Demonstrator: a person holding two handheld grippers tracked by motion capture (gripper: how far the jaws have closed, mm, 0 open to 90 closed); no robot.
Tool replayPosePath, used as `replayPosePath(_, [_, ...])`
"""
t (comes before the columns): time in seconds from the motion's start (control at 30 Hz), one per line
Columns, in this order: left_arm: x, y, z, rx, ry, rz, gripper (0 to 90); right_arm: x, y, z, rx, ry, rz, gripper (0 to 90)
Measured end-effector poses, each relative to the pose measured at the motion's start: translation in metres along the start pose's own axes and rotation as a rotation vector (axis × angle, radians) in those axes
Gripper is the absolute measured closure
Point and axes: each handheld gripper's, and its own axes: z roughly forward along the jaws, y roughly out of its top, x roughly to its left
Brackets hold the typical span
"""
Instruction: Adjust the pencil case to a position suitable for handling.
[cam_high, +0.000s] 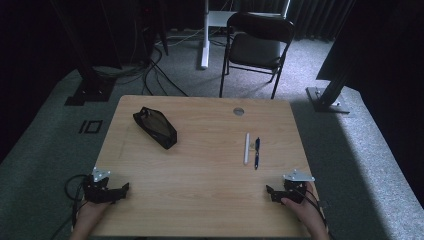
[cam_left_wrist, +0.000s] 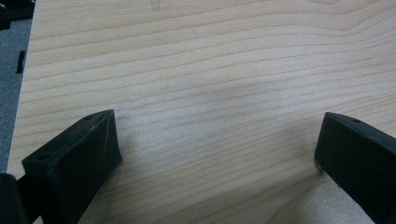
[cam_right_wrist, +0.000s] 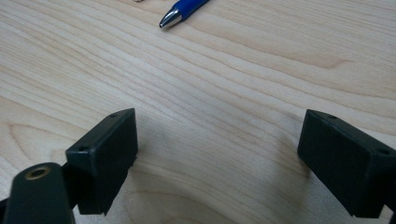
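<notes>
I count two pens on the surface (cam_high: 200, 165): one white pen (cam_high: 246, 148) and one blue pen (cam_high: 257, 152), lying side by side, just apart and roughly parallel, in the right half. There is one black pouch (cam_high: 155, 127) in the far left part, lying at a slant, and one small round grey disc (cam_high: 238, 111) near the far edge. Beyond the surface I see one folding chair (cam_high: 257, 45) on the carpet.

My right claw (cam_high: 272, 192) rests at the near right corner, released, with bare wood between its two jaws. In the right gripper view the blue pen (cam_right_wrist: 182, 11) lies ahead of it, its silver tip pointing back toward the claw, near but not touching and outside the gap. The white pen sits just beyond the blue one, to its left in the high view.

My left claw (cam_high: 122, 189) rests at the near left corner, also released; the left gripper view shows plain wood grain between its jaws. The pouch lies well apart from it, farther up the surface, and the pens are well off to its right.
</notes>
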Motion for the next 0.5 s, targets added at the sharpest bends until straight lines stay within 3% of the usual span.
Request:
replayPosePath(0.23, [0.0, 0.0, 0.0, 0.0, 0.0, 0.0, 0.3, 0.0001, 0.0002, 0.0001, 0.0, -0.002, 0.003, 11.8])
replayPosePath(0.5, [0.0, 0.0, 0.0, 0.0, 0.0, 0.0, 0.3, -0.0014, 0.0029, 0.0024, -0.004, -0.037, 0.048, 12.2])
